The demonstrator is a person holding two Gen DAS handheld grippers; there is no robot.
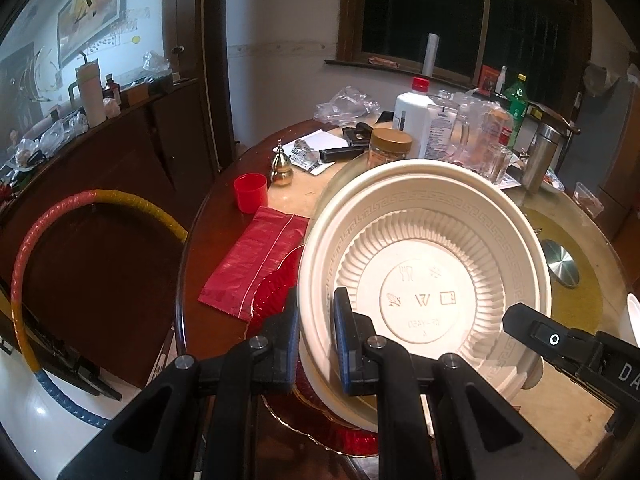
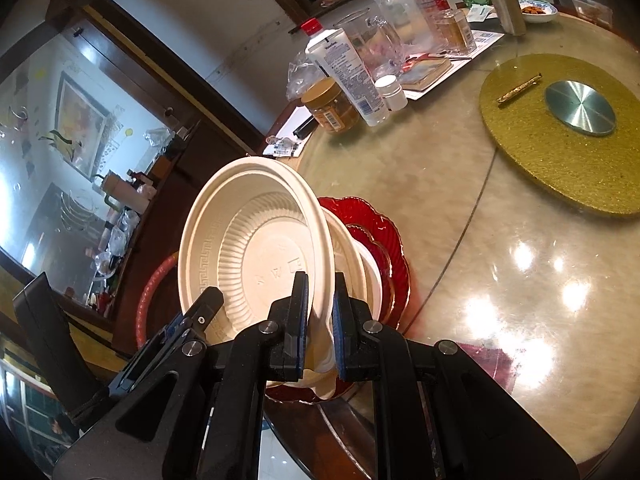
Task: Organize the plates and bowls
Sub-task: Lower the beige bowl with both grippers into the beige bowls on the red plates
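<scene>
A cream plastic bowl (image 1: 424, 264) is held tilted on edge above a stack of cream bowls and red scalloped plates (image 1: 276, 288) at the table's near edge. My left gripper (image 1: 316, 340) is shut on the bowl's rim on one side. My right gripper (image 2: 320, 320) is shut on the bowl's rim (image 2: 256, 248) on the other side. The right gripper's fingers (image 1: 536, 328) show in the left wrist view at the right. The stack of cream bowls (image 2: 360, 268) and red plates (image 2: 384, 240) sits just behind the tilted bowl.
A red plastic bag (image 1: 256, 260), red cup (image 1: 250, 192) and gold gourd ornament (image 1: 282, 164) lie left of the stack. Jars, bottles (image 1: 416, 120) and clutter stand at the table's far side. A gold turntable mat (image 2: 560, 140) with a metal disc sits in the middle. A hoop (image 1: 44, 240) stands at left.
</scene>
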